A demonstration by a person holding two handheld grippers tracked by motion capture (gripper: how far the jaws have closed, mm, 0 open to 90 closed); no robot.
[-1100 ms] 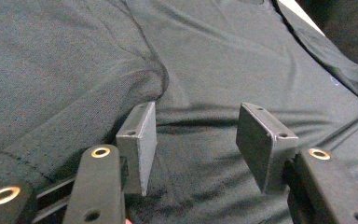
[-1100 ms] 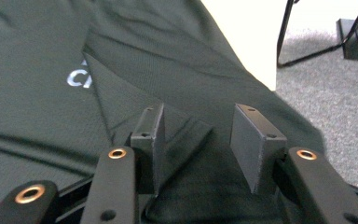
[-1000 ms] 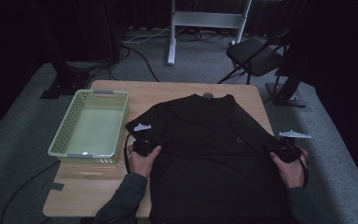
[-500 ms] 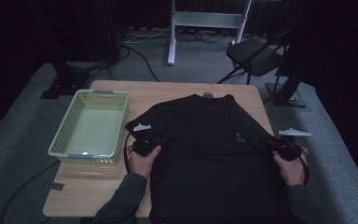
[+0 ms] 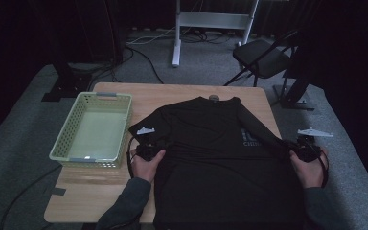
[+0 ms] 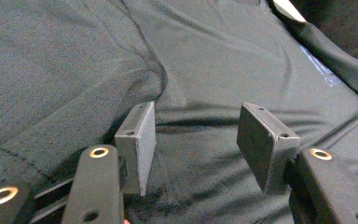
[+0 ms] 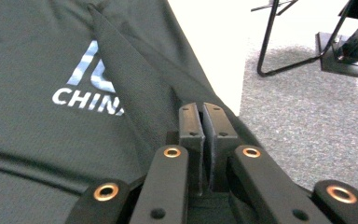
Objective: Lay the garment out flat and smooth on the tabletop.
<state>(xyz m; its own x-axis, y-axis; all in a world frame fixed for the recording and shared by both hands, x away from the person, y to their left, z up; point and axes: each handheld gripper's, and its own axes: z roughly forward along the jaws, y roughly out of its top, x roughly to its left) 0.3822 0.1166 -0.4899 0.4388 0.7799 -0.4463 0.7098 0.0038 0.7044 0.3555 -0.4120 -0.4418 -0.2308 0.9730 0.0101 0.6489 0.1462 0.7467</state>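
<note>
A black T-shirt [image 5: 211, 143] lies spread flat on the wooden table [image 5: 172, 93], collar to the far side, with white lettering on its chest [image 7: 86, 95]. My left gripper [image 5: 157, 145] rests at the shirt's left side. It is open, its jaws [image 6: 196, 119] apart just above the dark fabric [image 6: 214, 56] near a sleeve seam. My right gripper [image 5: 292, 147] is at the table's right edge, shut on the end of the shirt's right sleeve [image 7: 135, 93]. Its two jaws [image 7: 203, 109] are pressed together on the cloth, and the sleeve [image 5: 261, 130] runs taut out to them.
A pale green plastic basket [image 5: 66, 130] stands on the table's left part, beside the left hand. Beyond the table's far right corner is a black folding chair [image 5: 263, 57]. Grey carpet [image 7: 307, 116] lies just past the right table edge. Bare wood shows at the front left.
My right gripper has moved a little to the right and outward with the sleeve end, drawing the sleeve straighter. The left gripper has stayed put.
</note>
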